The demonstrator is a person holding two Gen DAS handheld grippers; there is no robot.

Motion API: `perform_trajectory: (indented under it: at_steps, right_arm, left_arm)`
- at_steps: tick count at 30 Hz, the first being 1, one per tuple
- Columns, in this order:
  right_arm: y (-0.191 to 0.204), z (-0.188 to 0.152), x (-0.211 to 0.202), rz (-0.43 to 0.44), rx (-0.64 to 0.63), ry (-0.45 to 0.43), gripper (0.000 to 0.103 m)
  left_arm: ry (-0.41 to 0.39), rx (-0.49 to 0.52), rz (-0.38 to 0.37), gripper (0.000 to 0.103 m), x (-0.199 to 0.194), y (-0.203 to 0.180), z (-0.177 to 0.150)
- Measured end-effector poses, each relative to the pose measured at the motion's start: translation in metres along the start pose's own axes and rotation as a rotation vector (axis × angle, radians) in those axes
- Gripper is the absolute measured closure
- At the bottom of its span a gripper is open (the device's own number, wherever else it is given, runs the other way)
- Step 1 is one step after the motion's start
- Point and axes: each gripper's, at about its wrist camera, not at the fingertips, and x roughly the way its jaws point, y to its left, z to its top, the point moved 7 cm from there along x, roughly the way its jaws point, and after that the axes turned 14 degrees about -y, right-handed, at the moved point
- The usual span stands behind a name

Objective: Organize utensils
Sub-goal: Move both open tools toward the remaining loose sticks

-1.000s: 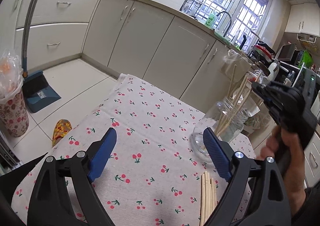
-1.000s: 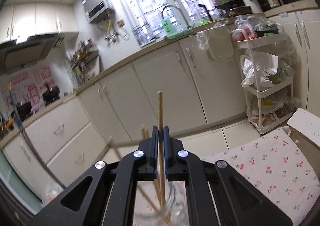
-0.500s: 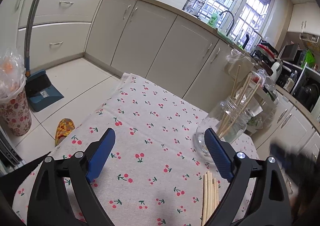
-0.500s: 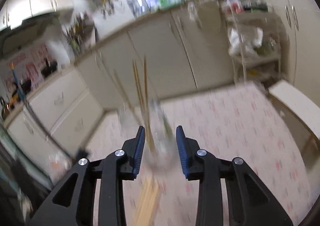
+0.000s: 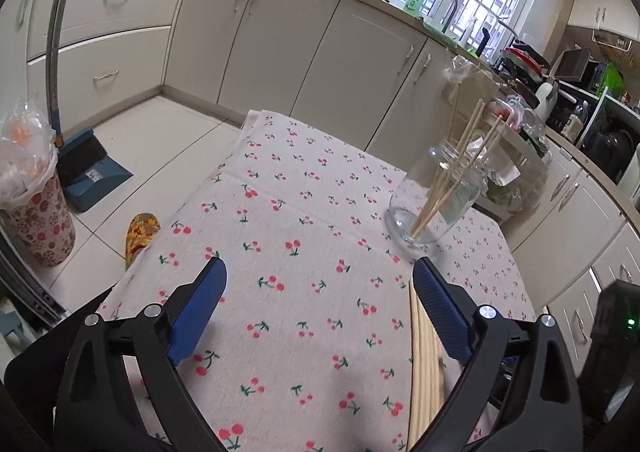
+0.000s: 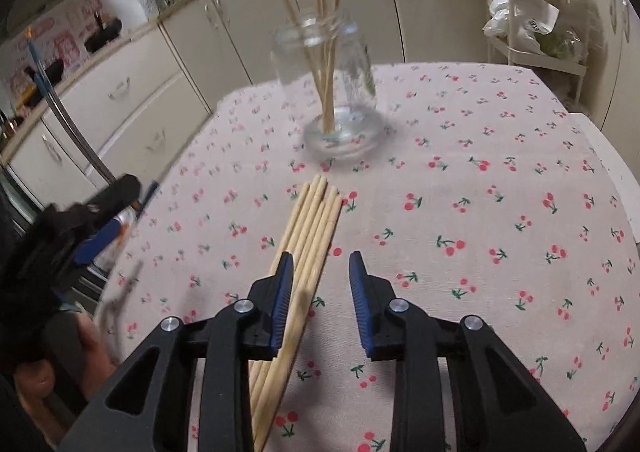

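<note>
A clear glass jar (image 5: 436,195) (image 6: 340,91) stands on the cherry-print tablecloth (image 5: 304,252) and holds several wooden chopsticks. A bundle of loose chopsticks (image 6: 308,248) (image 5: 424,364) lies flat on the cloth in front of the jar. My right gripper (image 6: 320,276) is open and empty, low over the near half of the bundle, its left finger beside the sticks. My left gripper (image 5: 320,284) is open and empty above the cloth, left of the bundle; it also shows in the right wrist view (image 6: 108,223).
Cream kitchen cabinets (image 5: 280,43) run along the far side. A dustpan (image 5: 88,167), a lined bin (image 5: 32,207) and a slipper (image 5: 140,232) sit on the floor to the left. A wire shelf with bags (image 6: 532,27) stands at right.
My right gripper let go of the chopstick into the jar, opened, drew back and dropped toward the loose bundle. The left gripper barely moved.
</note>
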Motion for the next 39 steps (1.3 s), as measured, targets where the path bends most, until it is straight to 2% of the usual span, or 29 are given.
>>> perform_trajectory:
  at_steps: [2,5,11,14,16,19,23,28,34,39]
  right_arm:
    - [-0.003,-0.005,0.006,-0.028,-0.031,0.029,0.075]
    - [-0.004,-0.005,0.005,-0.046,-0.081,0.023,0.077]
    - [0.000,-0.001,0.012,-0.050,-0.098,0.034,0.077]
    - [-0.003,-0.001,0.011,-0.045,-0.105,0.043,0.083]
    - [-0.014,-0.001,0.007,-0.056,-0.101,0.052,0.091]
    - [-0.034,-0.001,0.000,-0.078,-0.091,0.053,0.091]
    - [-0.056,0.000,-0.009,-0.078,-0.065,0.060,0.091]
    - [-0.056,-0.002,-0.010,-0.051,-0.043,0.050,0.091]
    - [-0.059,-0.001,-0.011,-0.020,0.006,0.050,0.091]
    - [-0.057,-0.002,-0.011,-0.005,0.019,0.054,0.091]
  left_arm:
    - [0.012,0.002,-0.001,0.012,0.000,0.001,-0.003]
    - [0.030,0.009,-0.003,0.012,0.002,0.000,-0.007]
    - [0.043,0.041,-0.013,0.012,0.004,-0.010,-0.011]
    - [0.063,0.073,-0.029,0.012,0.004,-0.018,-0.013]
    - [0.075,0.104,-0.037,0.012,0.005,-0.025,-0.014]
    - [0.101,0.156,-0.041,0.012,0.010,-0.035,-0.017]
    - [0.161,0.253,-0.017,0.012,0.024,-0.047,-0.027]
    - [0.223,0.365,0.025,0.012,0.041,-0.056,-0.041]
    - [0.267,0.440,0.040,0.012,0.055,-0.063,-0.051]
    - [0.292,0.439,0.075,0.012,0.062,-0.060,-0.052]
